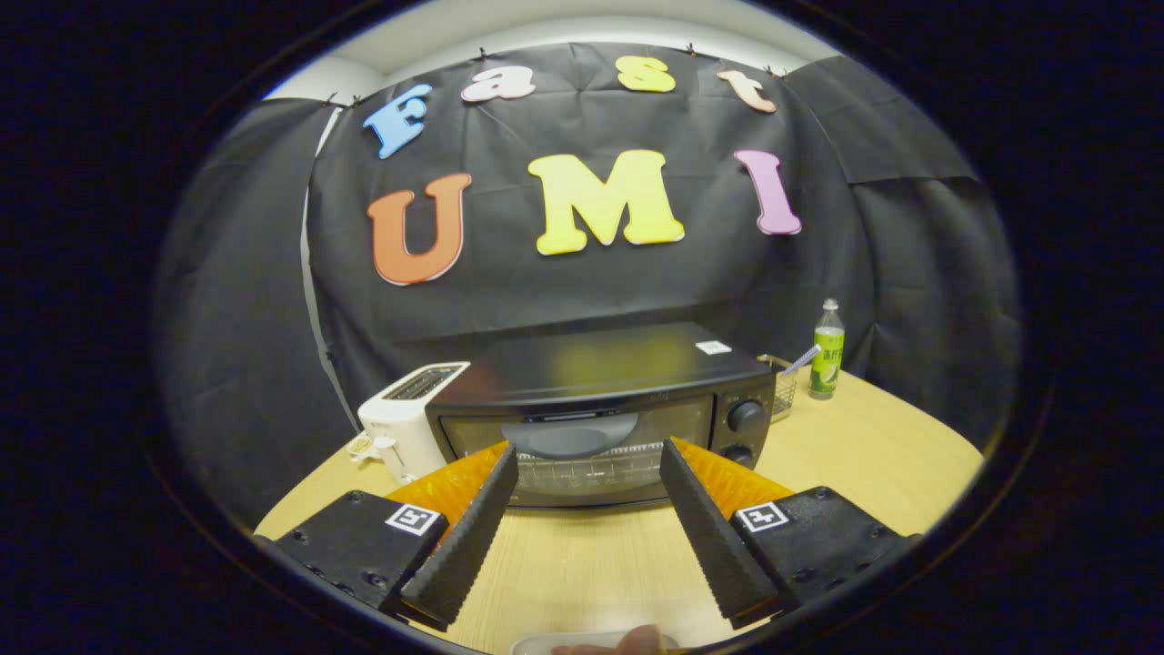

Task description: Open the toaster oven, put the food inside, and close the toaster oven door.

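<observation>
Your gripper is wide open and holds nothing. The toaster oven sits on the table just ahead of the fingers, door shut, front facing you, long side running left to right. Come in crooked and I think you'll miss the handle or bump the white toaster beside it.

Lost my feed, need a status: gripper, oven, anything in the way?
Gripper open, holding nothing, aimed at the oven. Oven door shut, handle just beyond the fingers. Table bare between them.
</observation>
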